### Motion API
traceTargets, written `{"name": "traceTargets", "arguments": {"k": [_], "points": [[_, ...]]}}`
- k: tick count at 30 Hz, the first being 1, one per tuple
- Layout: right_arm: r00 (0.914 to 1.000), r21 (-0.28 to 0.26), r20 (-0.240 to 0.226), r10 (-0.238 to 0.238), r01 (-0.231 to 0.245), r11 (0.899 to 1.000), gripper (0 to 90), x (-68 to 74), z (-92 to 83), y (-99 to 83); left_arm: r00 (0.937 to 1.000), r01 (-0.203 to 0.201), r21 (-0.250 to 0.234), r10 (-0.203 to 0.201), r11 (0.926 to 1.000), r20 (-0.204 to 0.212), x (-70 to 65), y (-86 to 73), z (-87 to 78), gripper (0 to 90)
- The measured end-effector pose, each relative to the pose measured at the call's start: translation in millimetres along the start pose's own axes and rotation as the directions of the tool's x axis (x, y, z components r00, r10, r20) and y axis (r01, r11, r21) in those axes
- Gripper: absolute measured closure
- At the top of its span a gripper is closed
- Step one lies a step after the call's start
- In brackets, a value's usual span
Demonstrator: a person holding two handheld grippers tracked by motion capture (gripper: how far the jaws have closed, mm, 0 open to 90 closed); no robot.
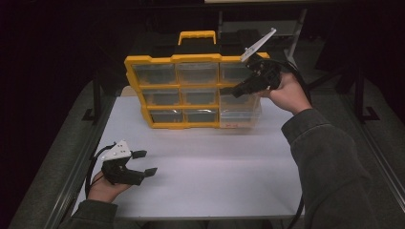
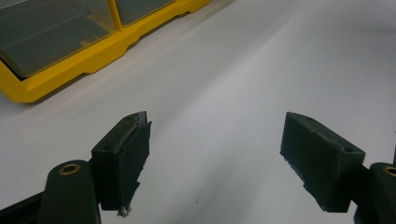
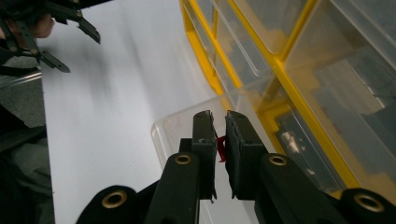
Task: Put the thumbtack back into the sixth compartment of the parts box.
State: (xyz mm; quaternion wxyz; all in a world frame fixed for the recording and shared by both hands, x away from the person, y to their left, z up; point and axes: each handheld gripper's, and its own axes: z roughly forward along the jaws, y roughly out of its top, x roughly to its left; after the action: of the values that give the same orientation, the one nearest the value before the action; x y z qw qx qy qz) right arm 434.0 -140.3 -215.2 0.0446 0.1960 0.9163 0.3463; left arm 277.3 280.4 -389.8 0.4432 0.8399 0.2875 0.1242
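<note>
Nearest to you, your left hand [image 1: 106, 187] is resting at the near left corner of the white table [image 1: 205, 167], holding the left gripper [image 1: 144, 162] low over the surface. Its two black jaws are standing wide apart with nothing between them. In the left gripper view, the pads [image 2: 133, 154] are looking rough and worn at the edges, with only smooth matte tabletop in the gap. A grey three-cornered plate [image 1: 117, 150] is sitting on top of this gripper, and its cable is trailing off the table edge.

Your right forearm, in a dark grey-green sleeve [image 1: 329, 162], is reaching in from the lower right; its lower part is cut off by the picture's edge. Your right hand [image 1: 288, 93] is holding the right gripper [image 1: 228, 92] up at the right side of the organiser.

In the right gripper view, the right gripper's jaws are standing almost closed, pinching something small and red [image 3: 221, 148]. It is too small and too hidden between the pads to name. Just beyond the jaw tips, a clear plastic drawer [image 3: 184, 126] is jutting forward out of the lower right of the organiser; its walls are hard to trace because they are see-through.

Farthest away, the yellow parts organiser [image 1: 157, 59] is standing upright at the back of the table, a hard plastic frame holding rows of clear rectangular drawers under a yellow carry handle [image 1: 197, 34]. The drawers' contents are too dim to make out. The room behind is nearly black.
</note>
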Motion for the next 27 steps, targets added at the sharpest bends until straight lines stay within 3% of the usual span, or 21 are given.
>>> {"name": "traceTargets", "arguments": {"k": [14, 27], "points": [[0.9991, 0.022, 0.002, 0.041, -0.041, 0.999, 81.4, -8.1, 16.3, -13.4, 1.0, 0.001, -0.002, -0.001, 1.0, 0.002, -0.2, 0.3, -0.8, 23.5], [0.9989, 0.024, 0.004, 0.046, -0.046, 0.999, 81.3, -13.3, 29.9, -23.7, 1.0, 0.009, 0.003, -0.009, 1.0, 0.001, 0.0, -0.8, -1.2, 23.5]]}}
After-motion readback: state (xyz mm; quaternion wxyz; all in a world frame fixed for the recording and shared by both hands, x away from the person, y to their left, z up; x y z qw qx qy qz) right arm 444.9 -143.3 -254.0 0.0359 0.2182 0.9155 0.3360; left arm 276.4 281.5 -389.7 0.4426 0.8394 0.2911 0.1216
